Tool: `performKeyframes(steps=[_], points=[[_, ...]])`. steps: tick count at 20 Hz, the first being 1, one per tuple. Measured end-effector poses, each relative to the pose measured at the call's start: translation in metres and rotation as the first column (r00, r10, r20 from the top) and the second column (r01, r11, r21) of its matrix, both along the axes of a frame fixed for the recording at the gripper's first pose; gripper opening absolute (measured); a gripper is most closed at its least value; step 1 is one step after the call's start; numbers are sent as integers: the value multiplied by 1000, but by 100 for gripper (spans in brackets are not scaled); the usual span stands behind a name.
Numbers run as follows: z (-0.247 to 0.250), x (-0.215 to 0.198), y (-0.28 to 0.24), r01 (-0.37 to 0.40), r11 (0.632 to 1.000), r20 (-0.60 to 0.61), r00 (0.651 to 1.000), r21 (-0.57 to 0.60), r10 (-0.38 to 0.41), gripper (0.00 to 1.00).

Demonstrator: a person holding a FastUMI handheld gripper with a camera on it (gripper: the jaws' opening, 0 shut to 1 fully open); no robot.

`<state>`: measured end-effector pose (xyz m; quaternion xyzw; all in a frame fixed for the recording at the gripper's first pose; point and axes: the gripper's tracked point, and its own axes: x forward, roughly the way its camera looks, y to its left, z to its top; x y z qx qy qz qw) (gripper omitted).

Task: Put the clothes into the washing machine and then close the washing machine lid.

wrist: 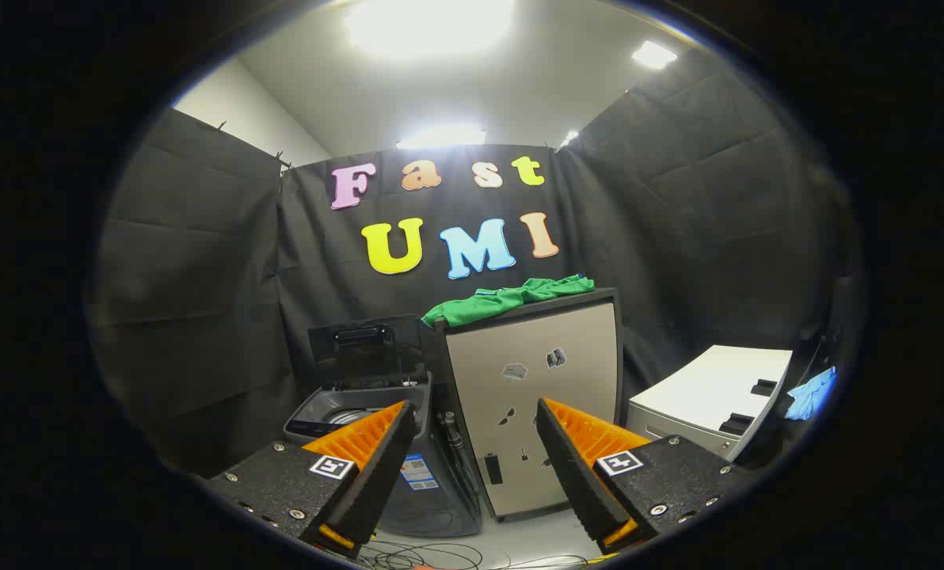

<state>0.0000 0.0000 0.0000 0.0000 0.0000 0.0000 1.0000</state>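
Lying atop the cabinet, green clothes; tool apart, apparently empty.

One green garment, one washing machine, one cabinet, one white appliance

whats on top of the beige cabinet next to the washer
A crumpled green garment lies across the top of the cabinet, beyond the open, empty gripper. Whatever the cloth covers is hidden. The washing machine beside it has its lid up.

Your left finger is covering part of the washing machine; its drum is lying too dark to judge. The blue cloth is running out of view.
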Motion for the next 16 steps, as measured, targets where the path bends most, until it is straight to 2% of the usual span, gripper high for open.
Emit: performKeyframes(steps=[16], points=[[3,10,-26,75,997,-3,997,14,-75,95]])
